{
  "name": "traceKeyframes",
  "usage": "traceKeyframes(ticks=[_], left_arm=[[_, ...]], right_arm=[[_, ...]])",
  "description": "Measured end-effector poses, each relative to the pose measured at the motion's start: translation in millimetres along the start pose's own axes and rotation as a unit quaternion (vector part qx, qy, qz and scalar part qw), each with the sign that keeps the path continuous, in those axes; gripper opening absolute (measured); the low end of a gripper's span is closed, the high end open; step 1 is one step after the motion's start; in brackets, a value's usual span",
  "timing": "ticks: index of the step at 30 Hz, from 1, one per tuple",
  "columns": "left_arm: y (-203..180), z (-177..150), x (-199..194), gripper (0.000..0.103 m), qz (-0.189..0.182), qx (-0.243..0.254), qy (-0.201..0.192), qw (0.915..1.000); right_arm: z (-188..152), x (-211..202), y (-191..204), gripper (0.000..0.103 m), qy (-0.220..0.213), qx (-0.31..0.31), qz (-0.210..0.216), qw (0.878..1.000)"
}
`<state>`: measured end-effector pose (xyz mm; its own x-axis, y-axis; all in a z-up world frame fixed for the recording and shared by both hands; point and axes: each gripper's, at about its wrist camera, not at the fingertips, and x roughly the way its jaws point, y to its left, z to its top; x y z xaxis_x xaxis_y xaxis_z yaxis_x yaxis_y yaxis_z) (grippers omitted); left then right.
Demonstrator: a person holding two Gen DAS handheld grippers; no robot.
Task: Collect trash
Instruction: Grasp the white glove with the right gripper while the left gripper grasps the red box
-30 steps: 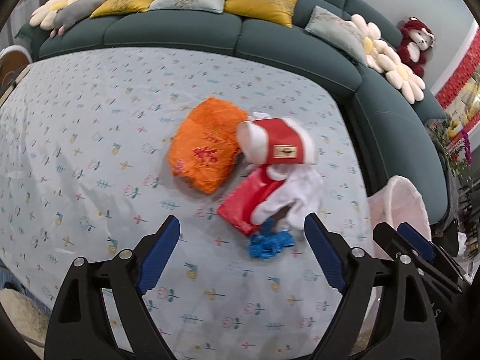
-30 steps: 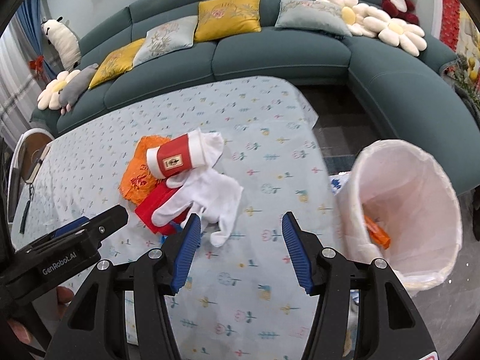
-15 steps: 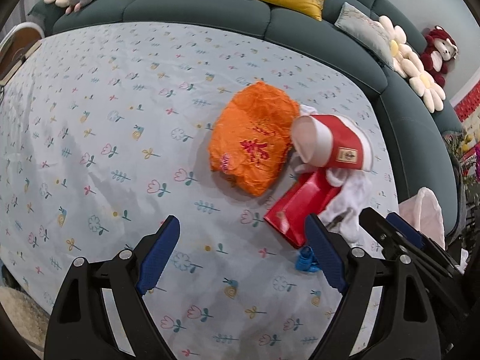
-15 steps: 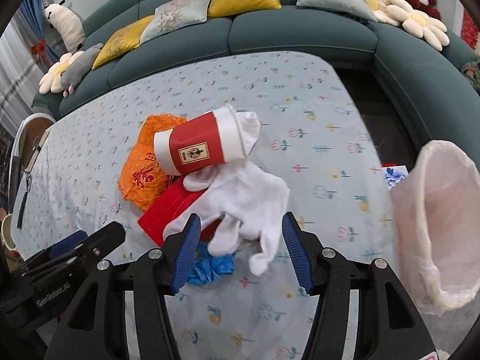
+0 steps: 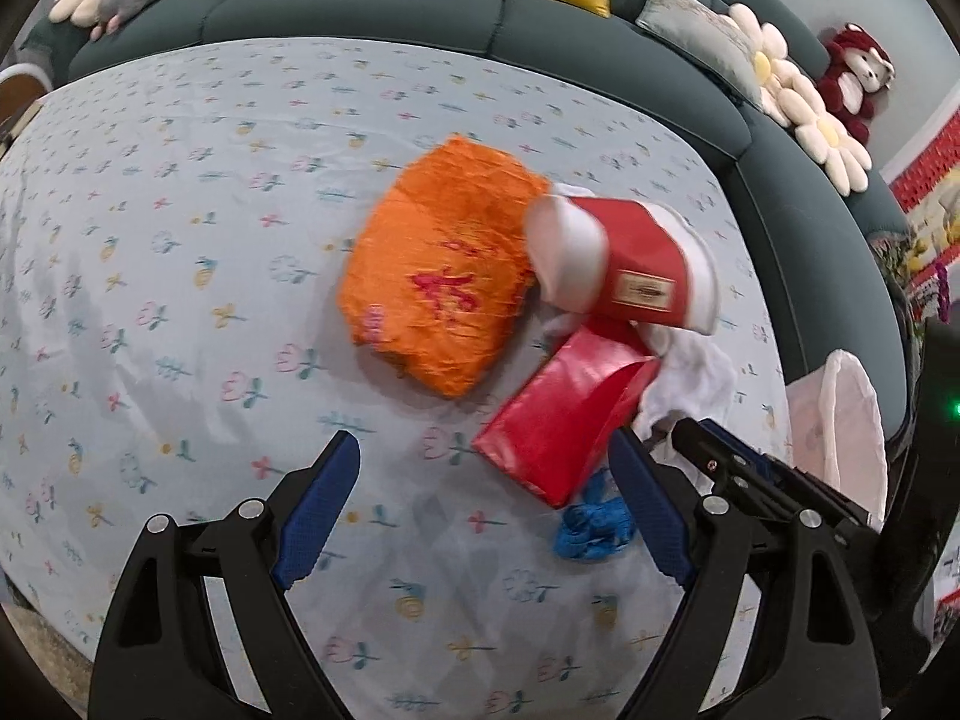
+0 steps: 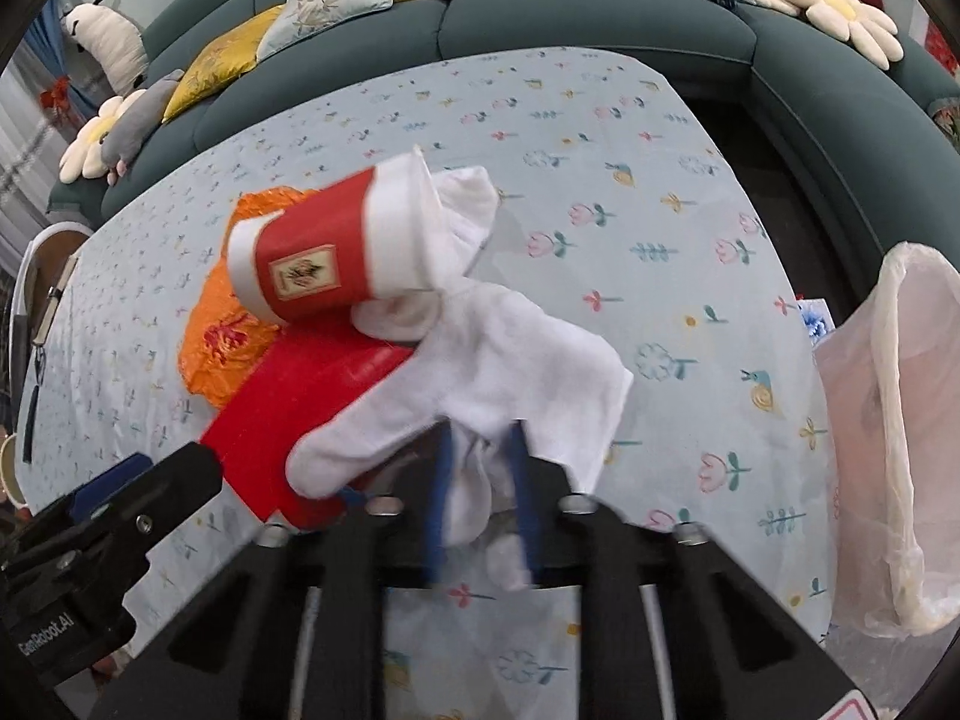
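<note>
Your right claw was closing on a hanging lobe of the white glove, which lay lengthwise just below the tipped red cup. Your left claw hung released beside the red packet.
</note>
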<state>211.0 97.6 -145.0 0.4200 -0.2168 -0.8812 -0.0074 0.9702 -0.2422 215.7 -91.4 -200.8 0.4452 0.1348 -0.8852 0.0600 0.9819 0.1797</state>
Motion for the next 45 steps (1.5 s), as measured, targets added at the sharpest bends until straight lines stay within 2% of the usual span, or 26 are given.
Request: traceKeyframes(ticks=[4,10,13,15,20,23,29,31,33,34,35,36,37,45], left_arm=[[-17,1,8,0.08,-0.006,0.018,0.004,0.9998],[-34,2,21,0.063,-0.017,0.031,0.018,0.9992],[-42,1,25,0.051,-0.019,0.041,0.023,0.9987],[-46,-1,27,0.034,-0.018,0.047,0.028,0.9983],[-56,-7,27,0.008,-0.021,0.061,0.03,0.9975],[-61,-11,22,0.004,-0.023,0.068,0.025,0.9971],[-66,-14,12,0.003,-0.03,0.069,0.016,0.997],[-68,-14,13,0.004,-0.034,0.069,0.018,0.9969],[-69,-13,15,0.006,-0.035,0.065,0.02,0.9971],[-69,-12,17,0.008,-0.033,0.066,0.022,0.9971],[-70,-12,19,0.019,-0.031,0.066,0.023,0.9971],[-71,-11,22,0.033,-0.026,0.065,0.026,0.9972],[-71,-10,23,0.038,-0.023,0.063,0.026,0.9974],[-77,2,37,0.038,-0.024,0.057,0.026,0.9978]], right_arm=[[-4,-10,-10,0.007,-0.012,0.006,-0.008,1.0],[-5,-31,-27,0.006,-0.034,0.017,-0.017,0.999],[-4,-38,-35,0.006,-0.041,0.026,-0.016,0.999],[-3,-42,-39,0.001,-0.044,0.03,-0.015,0.998],[-3,-47,-43,0.001,-0.049,0.032,-0.012,0.998],[-4,-51,-43,0.001,-0.055,0.034,-0.01,0.998],[-5,-53,-48,0.001,-0.054,0.035,-0.014,0.998],[-4,-50,-53,0.013,-0.05,0.041,-0.021,0.998],[-3,-48,-56,0.039,-0.052,0.044,-0.027,0.997],[-2,-47,-59,0.045,-0.054,0.048,-0.03,0.997],[-1,-44,-60,0.051,-0.052,0.049,-0.03,0.997],[0,-40,-62,0.053,-0.046,0.05,-0.028,0.997],[1,-37,-64,0.053,-0.041,0.051,-0.028,0.997],[5,-8,-67,0.054,-0.011,0.058,-0.016,0.998]])
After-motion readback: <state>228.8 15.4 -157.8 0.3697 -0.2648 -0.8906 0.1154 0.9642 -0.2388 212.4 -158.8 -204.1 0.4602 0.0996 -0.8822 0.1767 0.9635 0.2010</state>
